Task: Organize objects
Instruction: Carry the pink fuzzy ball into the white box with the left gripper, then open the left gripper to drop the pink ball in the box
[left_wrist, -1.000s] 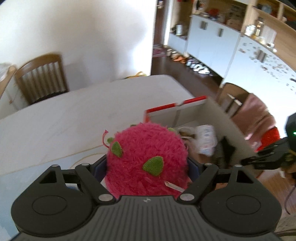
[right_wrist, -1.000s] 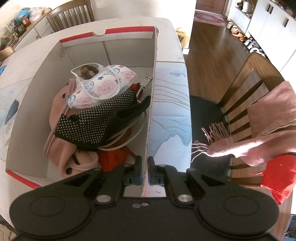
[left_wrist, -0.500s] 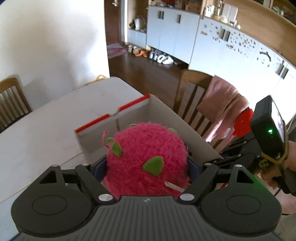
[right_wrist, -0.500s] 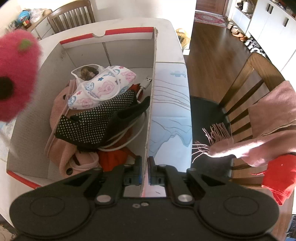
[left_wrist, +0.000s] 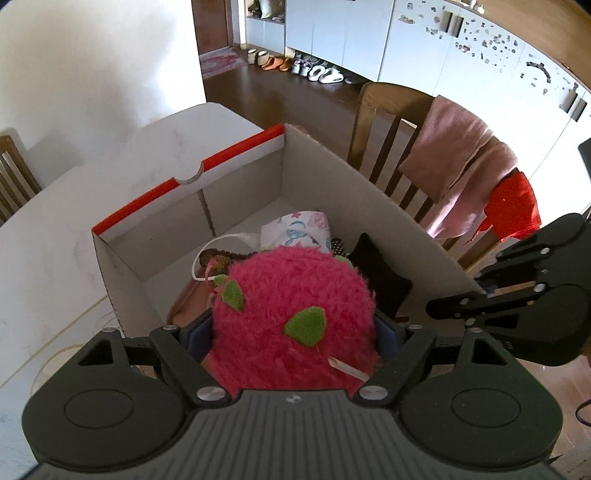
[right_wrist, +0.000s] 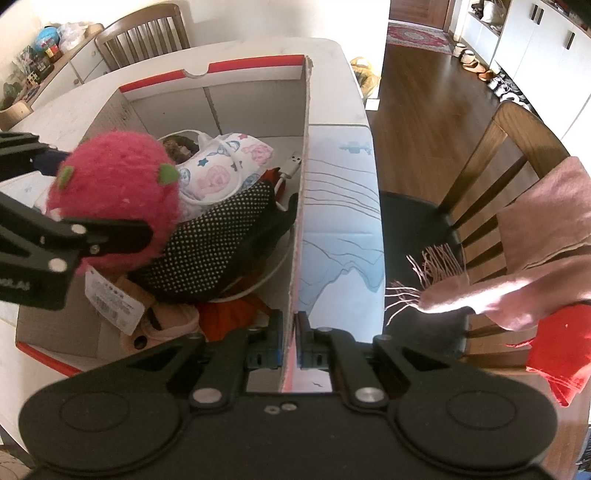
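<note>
Both wrist views looked steeply down, close, into the cardboard box (left_wrist: 369, 192): left from its near end, right along its side wall; both shared the box contents.

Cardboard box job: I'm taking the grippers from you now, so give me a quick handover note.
Left gripper: shut on the pink plush toy, held above the cardboard box.
Right gripper: shut on the box's near side wall, steadying it.
In the box: dotted black glove, printed face mask, white cable, pink and orange fabric.
Done: those items are packed.
Left: probably lower the toy in and release it, then let go of the wall.
</note>
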